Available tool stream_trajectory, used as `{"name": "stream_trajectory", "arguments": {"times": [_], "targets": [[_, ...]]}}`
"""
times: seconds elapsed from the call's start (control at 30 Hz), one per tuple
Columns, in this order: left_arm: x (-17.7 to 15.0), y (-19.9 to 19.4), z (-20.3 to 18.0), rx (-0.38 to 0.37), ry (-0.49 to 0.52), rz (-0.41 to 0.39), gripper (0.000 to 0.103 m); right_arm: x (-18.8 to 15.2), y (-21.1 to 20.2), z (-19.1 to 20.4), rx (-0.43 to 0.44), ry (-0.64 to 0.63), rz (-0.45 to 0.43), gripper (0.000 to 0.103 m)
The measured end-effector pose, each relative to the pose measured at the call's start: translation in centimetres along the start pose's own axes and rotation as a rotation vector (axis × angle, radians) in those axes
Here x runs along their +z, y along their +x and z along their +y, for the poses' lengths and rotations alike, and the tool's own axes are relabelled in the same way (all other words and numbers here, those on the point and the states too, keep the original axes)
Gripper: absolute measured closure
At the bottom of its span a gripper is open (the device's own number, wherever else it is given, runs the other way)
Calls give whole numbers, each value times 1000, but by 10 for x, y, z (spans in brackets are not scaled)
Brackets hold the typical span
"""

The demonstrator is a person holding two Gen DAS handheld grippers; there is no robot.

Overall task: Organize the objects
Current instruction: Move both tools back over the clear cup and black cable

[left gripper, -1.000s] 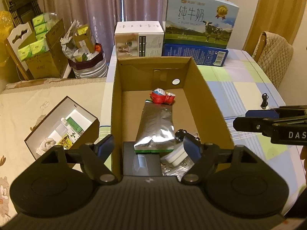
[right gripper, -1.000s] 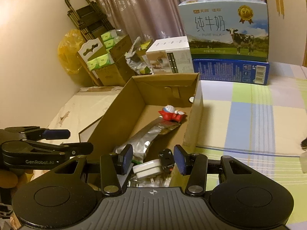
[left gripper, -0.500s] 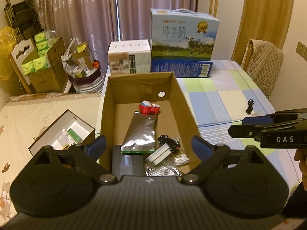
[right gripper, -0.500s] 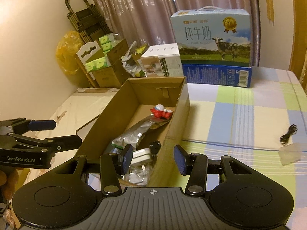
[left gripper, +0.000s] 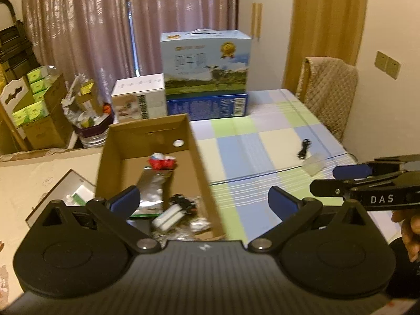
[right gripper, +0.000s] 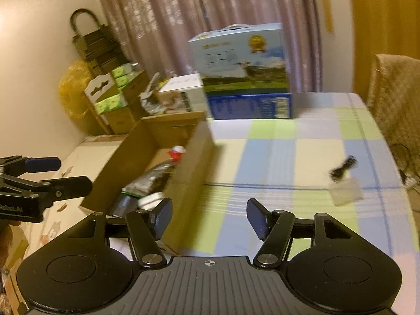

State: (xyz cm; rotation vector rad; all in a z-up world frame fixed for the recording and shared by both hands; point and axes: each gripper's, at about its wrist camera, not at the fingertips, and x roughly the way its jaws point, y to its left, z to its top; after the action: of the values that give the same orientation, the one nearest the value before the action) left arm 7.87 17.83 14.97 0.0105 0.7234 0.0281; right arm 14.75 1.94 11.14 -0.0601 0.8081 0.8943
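An open cardboard box (left gripper: 202, 173) (right gripper: 189, 162) sits on the checked tablecloth. It holds a silver foil pouch (left gripper: 153, 186) (right gripper: 149, 178), a red and white toy (left gripper: 161, 161) (right gripper: 177, 153), a white charger (left gripper: 169, 214) and small dark items. A black coiled cable (left gripper: 304, 149) (right gripper: 344, 168) and a clear plastic bag (left gripper: 315, 165) (right gripper: 345, 190) lie on the table to the right. My left gripper (left gripper: 204, 200) is open and empty above the box's near right corner. My right gripper (right gripper: 210, 218) is open and empty over the table beside the box.
A milk carton case (left gripper: 207, 63) on a blue box (left gripper: 207, 106) and a white box (left gripper: 139, 98) stand at the table's far end. A chair (left gripper: 328, 92) is at the right. A small open box (left gripper: 68, 194) lies left, with stacked cartons (left gripper: 34, 99) beyond.
Both grippers have pulled back from the box and swung right. Both have opened wider. The charger now lies free inside the box.
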Motion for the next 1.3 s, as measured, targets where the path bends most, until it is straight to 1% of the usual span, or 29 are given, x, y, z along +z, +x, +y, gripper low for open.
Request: {"name": "stream_trajectory", "arguments": {"times": [0.37,0.5,0.63,0.87,1.03,1.17,1.3], "targets": [[-3,21,-80,-103,46,4,1,-30,-63,-99,-149,116,-35,41],[-2,34,-105,-124,76,10,1,-36,-79,-130,-179,146,-43,40],[1,48,-121,-139,83,19,1,-38,-87,-151,-194,147,-46,40],[5,75,-141,-154,101,44,1,-37,-83,-174,-195,125,-50,40],[11,95,-150,-160,98,55,1,-34,-68,-189,-196,112,-47,39],[17,115,-153,-161,99,65,1,-28,-54,-198,-192,88,-53,29],[22,135,-152,-157,92,73,1,-22,-34,-208,-185,69,-47,26]]}}
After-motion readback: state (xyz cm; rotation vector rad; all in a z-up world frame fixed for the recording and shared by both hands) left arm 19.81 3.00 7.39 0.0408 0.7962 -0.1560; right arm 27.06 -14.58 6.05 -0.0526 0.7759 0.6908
